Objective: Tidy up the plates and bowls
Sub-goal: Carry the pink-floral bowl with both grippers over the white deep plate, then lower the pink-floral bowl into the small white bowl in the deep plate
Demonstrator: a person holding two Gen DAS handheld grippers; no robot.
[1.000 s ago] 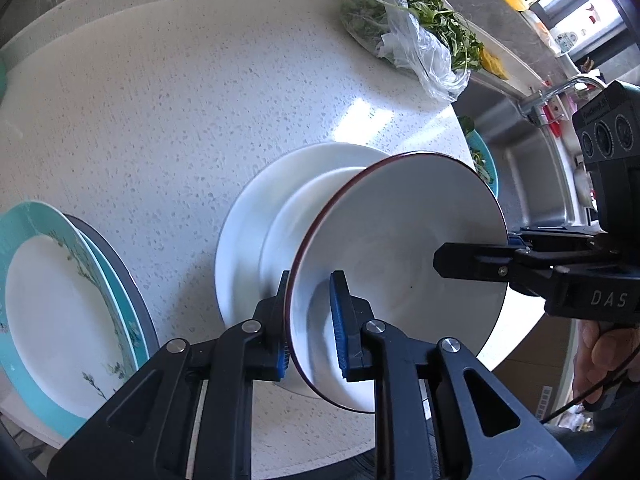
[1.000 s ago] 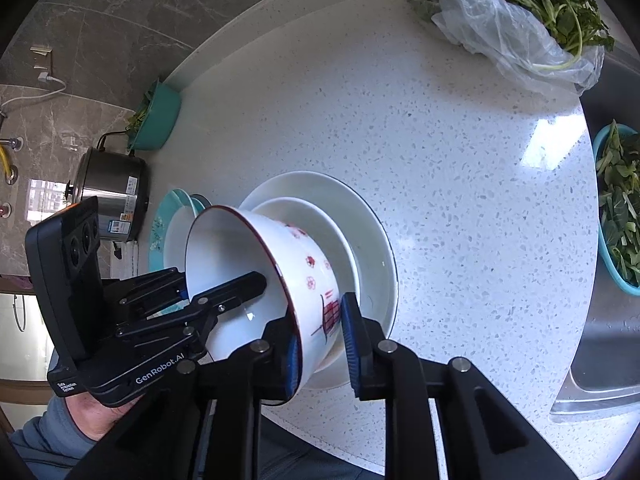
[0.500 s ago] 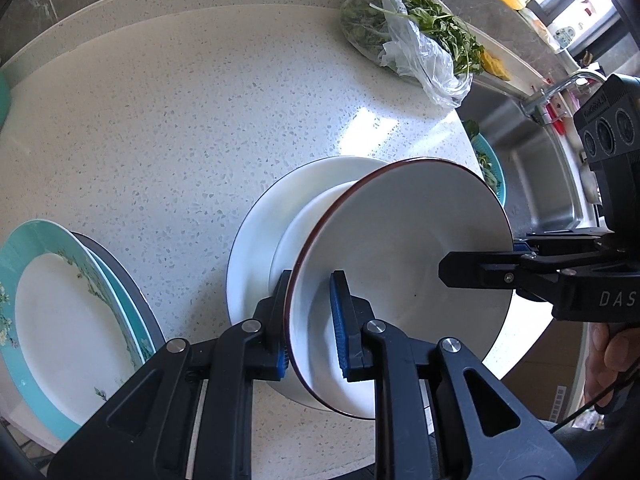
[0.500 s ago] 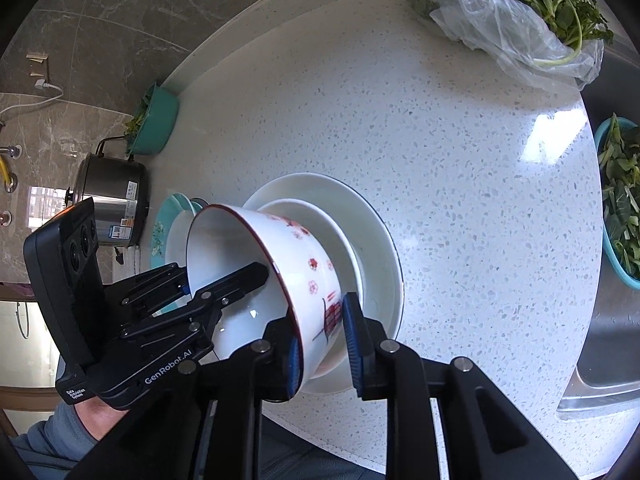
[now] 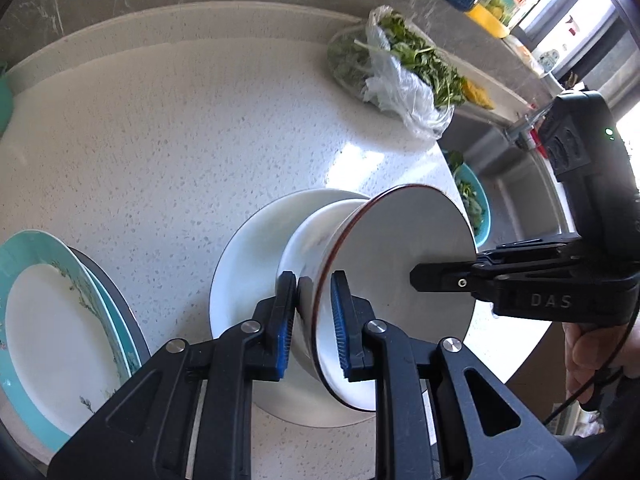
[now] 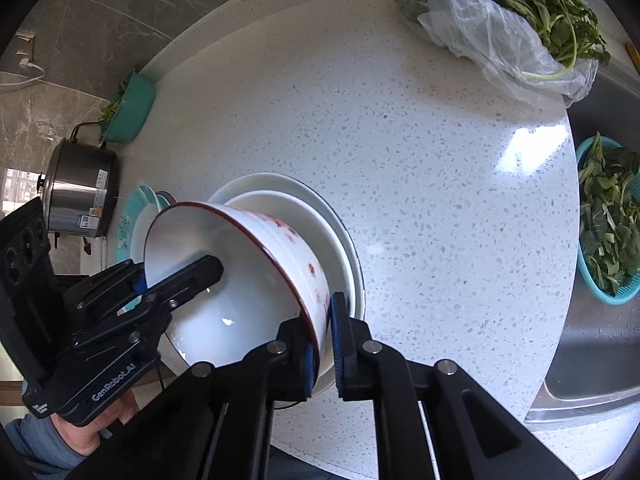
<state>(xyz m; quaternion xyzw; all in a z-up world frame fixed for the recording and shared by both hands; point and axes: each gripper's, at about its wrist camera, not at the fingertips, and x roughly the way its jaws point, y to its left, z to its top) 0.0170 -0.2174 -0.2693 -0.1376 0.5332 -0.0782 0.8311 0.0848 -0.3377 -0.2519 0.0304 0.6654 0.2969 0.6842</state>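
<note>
A white bowl [image 5: 400,248] [image 6: 248,300] with a dark red rim and red marks outside hangs tilted between both grippers. Its foot is down at a small white plate [image 6: 304,208] stacked on a larger white plate [image 5: 248,264] [image 6: 280,184]; I cannot tell if it touches. My right gripper [image 6: 320,320] is closing, its pads pressing the near rim; one finger [image 5: 440,276] reaches into the bowl. My left gripper [image 5: 312,320] [image 6: 176,276] is opening, astride the opposite rim with a slim gap at the inner pad. Stacked teal-rimmed plates [image 5: 24,264] [image 6: 130,216] lie to the left.
A plastic bag of greens [image 5: 400,68] [image 6: 512,20] lies at the back right. A teal basket of leaves [image 6: 608,232] sits in the steel sink [image 6: 592,360]. A steel pot [image 6: 80,192] and a teal bowl of greens [image 6: 128,108] stand beyond the plates.
The bowl has tipped further, so its outer wall now shows in the left wrist view. The right pads have closed tighter on the rim. The left pads stand slightly wider.
</note>
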